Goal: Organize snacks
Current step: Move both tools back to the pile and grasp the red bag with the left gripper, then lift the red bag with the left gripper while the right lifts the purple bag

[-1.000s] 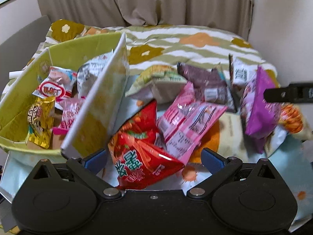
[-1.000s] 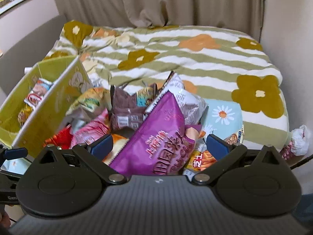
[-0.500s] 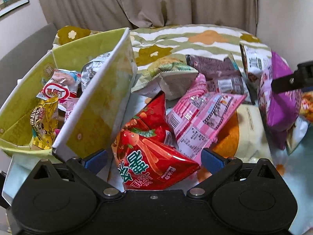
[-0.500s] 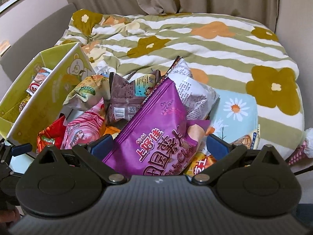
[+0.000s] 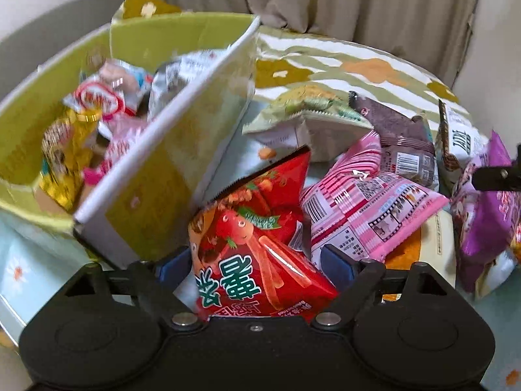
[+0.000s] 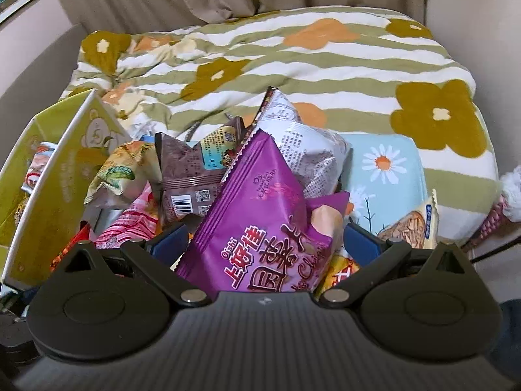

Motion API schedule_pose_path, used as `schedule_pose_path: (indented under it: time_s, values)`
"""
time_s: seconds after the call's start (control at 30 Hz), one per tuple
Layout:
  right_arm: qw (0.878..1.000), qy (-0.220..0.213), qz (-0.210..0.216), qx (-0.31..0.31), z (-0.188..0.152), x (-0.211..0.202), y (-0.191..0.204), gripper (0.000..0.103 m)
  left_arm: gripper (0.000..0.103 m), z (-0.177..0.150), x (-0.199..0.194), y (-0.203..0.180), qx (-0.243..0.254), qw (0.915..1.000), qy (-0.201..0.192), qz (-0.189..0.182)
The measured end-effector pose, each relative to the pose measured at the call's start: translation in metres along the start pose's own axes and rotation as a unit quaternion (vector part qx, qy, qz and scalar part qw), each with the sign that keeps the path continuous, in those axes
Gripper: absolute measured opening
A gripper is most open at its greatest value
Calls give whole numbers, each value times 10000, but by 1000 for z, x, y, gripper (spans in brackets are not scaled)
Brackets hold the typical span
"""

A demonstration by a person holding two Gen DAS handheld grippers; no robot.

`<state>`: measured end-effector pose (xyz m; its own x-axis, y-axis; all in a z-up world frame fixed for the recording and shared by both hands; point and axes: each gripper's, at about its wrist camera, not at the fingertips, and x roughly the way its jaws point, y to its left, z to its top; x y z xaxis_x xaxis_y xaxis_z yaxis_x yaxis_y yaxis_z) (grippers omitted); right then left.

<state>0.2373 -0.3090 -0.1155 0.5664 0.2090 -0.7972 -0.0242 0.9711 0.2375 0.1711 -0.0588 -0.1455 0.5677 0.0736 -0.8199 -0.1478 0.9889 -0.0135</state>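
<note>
A red snack bag lies on the bed beside a yellow-green box. My left gripper straddles this bag with its jaws closing; the blue pads are right at the bag's sides and do not visibly squeeze it. A purple chip bag leans on the snack pile between the wide-open fingers of my right gripper, with gaps on both sides. One black finger of the right gripper shows at the right edge of the left wrist view, over the purple bag.
The box holds several snacks. Loose on the bed lie a pink bag, a brown bag, a green-and-white bag and a silver bag. Behind them lies a striped floral blanket; curtain and walls stand beyond.
Both grippers have sunk closer to the pile. The left jaws have narrowed around the red bag and the left view has rolled and blurred. The right jaws stay equally wide.
</note>
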Motion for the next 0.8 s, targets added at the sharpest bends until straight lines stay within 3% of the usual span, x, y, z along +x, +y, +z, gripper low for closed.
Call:
schedule_pose_path:
  time_s: [0.23,0.8]
  values:
    - [9996,44,-111,270,-4,-1,0,103,76,-1,14,22,-623,9969,369,-295]
    - [9989,268,-264,287,-8,20,11,103,66,-6,-1,27,-500,9968,373,-495]
